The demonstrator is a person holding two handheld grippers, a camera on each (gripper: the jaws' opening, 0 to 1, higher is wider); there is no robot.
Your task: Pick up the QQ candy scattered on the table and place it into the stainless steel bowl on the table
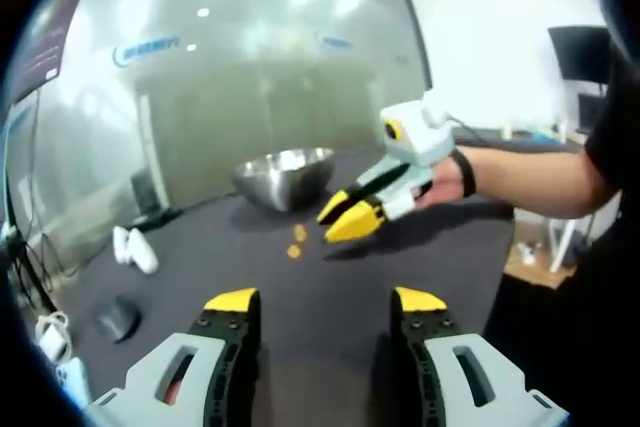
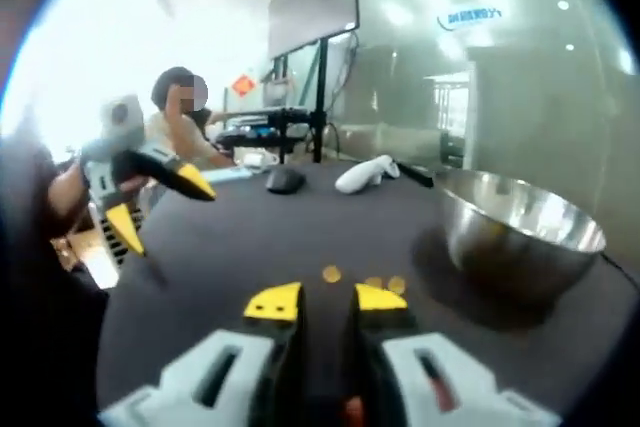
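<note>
Reaching toward the scattered candy looks like the step in hand, nothing gripped yet. Right gripper [image 2: 327, 301] is hovering with jaws narrowly parted, QQ candies [image 2: 331, 274] lying just beyond its tips; left gripper [image 1: 325, 300] is gaping wide. Farther off, the stainless steel bowl [image 2: 520, 232] is waiting. Next: lowering, pinching.

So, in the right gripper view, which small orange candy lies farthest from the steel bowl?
The leftmost small orange candy, lying apart; the other two sit nearer the stainless steel bowl.
</note>
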